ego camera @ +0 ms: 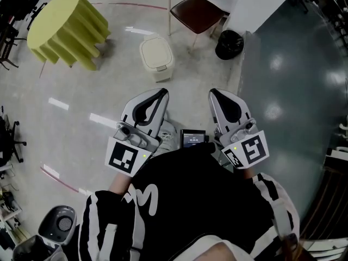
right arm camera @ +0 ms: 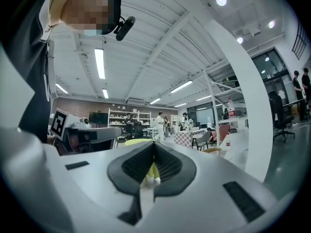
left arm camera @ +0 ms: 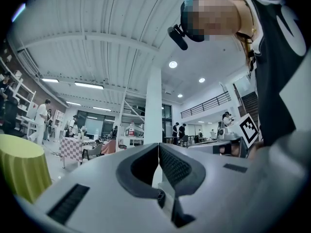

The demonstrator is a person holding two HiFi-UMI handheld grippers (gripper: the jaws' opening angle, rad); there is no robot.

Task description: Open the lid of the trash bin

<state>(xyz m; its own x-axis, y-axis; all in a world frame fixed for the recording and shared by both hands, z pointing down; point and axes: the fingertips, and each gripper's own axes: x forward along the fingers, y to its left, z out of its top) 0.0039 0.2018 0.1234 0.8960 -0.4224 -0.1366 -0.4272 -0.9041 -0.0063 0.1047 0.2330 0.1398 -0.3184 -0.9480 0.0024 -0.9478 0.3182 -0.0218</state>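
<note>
A cream trash bin with its lid down stands on the concrete floor ahead of me in the head view. Both grippers are held close to my body, well short of the bin and tilted upward. My left gripper has its jaws together and holds nothing; its own view shows the tips meeting against the ceiling and a white pillar. My right gripper is likewise shut and empty, its tips touching. The bin does not show in either gripper view.
A yellow-green draped round table stands to the bin's left. A brown-seated chair and a black round bin are behind it at the right. A grey device sits on the floor at my lower left. People stand far off in the hall.
</note>
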